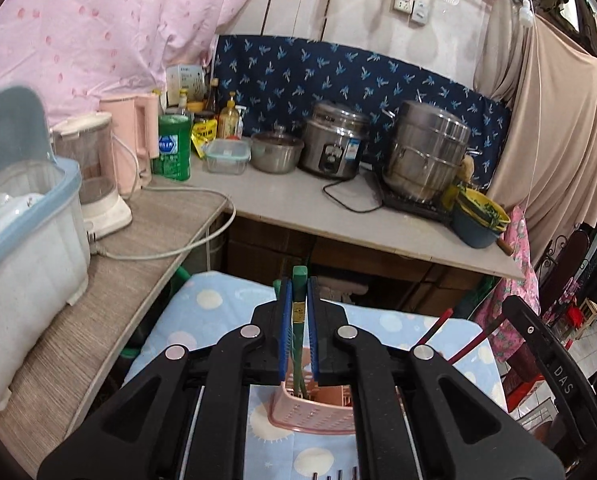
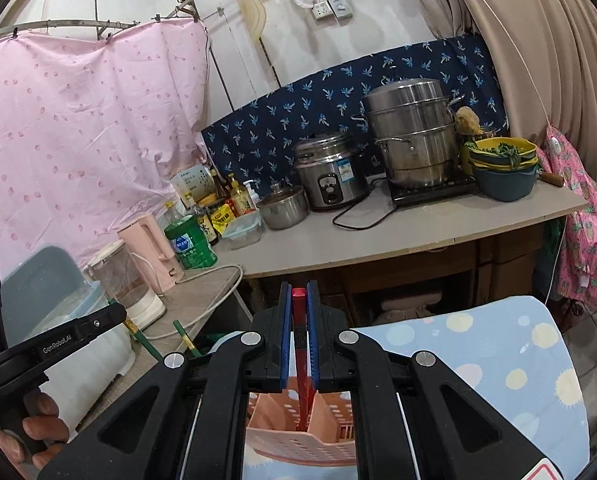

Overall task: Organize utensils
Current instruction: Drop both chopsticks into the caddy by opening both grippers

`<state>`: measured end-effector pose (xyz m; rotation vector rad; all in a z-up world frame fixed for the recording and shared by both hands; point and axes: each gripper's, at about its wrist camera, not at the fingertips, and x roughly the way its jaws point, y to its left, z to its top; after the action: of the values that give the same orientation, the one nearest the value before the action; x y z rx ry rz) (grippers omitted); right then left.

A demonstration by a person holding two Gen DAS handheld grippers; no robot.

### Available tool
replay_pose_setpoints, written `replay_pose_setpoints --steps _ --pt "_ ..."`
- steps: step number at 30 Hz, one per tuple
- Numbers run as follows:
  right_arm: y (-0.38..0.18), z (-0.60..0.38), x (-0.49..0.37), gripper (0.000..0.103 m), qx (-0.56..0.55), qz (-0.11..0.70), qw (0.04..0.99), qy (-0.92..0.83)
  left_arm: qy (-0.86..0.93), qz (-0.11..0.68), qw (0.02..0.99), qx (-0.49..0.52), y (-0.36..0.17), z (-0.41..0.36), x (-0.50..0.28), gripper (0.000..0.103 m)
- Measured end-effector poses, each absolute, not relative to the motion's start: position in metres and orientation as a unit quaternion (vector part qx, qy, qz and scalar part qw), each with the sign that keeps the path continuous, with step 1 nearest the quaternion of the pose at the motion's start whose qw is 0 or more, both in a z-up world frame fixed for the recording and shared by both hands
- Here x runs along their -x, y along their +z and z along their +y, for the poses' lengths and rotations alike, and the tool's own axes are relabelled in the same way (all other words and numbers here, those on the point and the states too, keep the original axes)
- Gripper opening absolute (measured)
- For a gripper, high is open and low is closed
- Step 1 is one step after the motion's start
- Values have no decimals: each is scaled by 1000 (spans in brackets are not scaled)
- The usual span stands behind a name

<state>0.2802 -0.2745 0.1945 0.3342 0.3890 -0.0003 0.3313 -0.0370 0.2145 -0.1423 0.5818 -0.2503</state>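
A pink perforated utensil holder [image 1: 312, 412] stands on a blue spotted cloth [image 1: 202, 308]. My left gripper [image 1: 298, 308] is shut on green chopsticks [image 1: 298, 300], whose lower ends reach down into the holder. My right gripper [image 2: 299, 320] is shut on red chopsticks [image 2: 300, 344], whose lower ends sit in a compartment of the same holder [image 2: 298, 436]. In the left wrist view the red chopsticks [image 1: 438, 324] and the right gripper's body [image 1: 550, 364] show at the right. In the right wrist view the green chopsticks [image 2: 184, 334] and the left gripper's body [image 2: 74, 336] show at the left.
A grey counter [image 1: 310, 204] behind carries a rice cooker [image 1: 334, 144], a steel steamer pot [image 1: 426, 152], a small lidded pot [image 1: 276, 150], bottles and a green canister [image 1: 174, 146]. A side shelf at left holds a dish box [image 1: 22, 216], a blender and a pink kettle [image 1: 134, 140].
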Motion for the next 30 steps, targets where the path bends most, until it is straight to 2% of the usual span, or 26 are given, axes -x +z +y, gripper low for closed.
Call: replay_pose_setpoints --steps 2,4,5,8,9,19,30 --pt "193 -276 -276 13 -166 190 968 -3 -120 289 947 70 210 -36 -329 7" --pt "195 -279 -271 14 -168 189 967 -4 -120 289 947 72 209 -35 -327 8" --pt "197 -280 -267 16 -168 187 968 -5 -119 290 947 73 209 -33 -325 13" --pt "204 -281 -253 24 -166 179 970 -5 -116 290 947 79 210 -28 -317 35" --pt "206 -280 -247 25 -164 177 971 -4 -113 288 948 79 211 -26 -313 39" --pt "204 -270 -172 37 -156 177 972 12 -105 283 951 67 212 -12 -256 40" --pt "176 -251 -89 37 -136 205 969 4 -94 297 950 38 184 -3 -183 40"
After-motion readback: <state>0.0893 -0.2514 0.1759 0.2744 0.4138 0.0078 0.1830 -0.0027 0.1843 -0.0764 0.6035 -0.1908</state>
